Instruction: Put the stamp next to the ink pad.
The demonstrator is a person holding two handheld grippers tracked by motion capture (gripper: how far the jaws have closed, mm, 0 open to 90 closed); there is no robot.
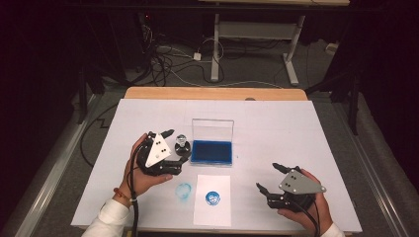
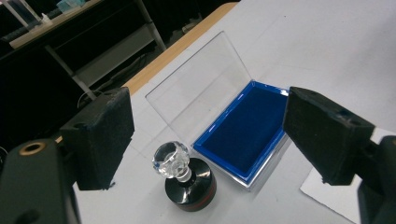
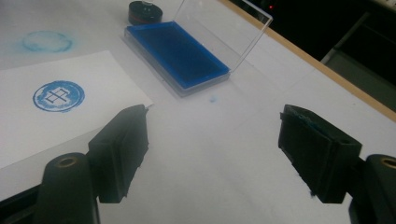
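A black round stamp with a clear knob (image 1: 182,145) (image 2: 183,176) stands upright on the white table cover, just left of an open ink pad (image 1: 212,152) (image 2: 247,135) with blue felt and a raised clear lid. My left gripper (image 1: 176,146) (image 2: 208,119) is open, its jaws on either side of the stamp without touching it. A white paper (image 1: 212,207) (image 3: 28,126) lies near the front edge and bears a round blue print (image 1: 213,198) (image 3: 58,95). My right gripper (image 1: 268,177) (image 3: 215,140) hovers open to the right of the paper, with nothing between its fingers.
A faint blue smudge (image 1: 184,190) (image 3: 47,41) marks the white cover (image 1: 296,133) left of the paper. The wooden table edge (image 1: 212,93) runs along the back. Beyond it are a desk frame and cables on the floor.
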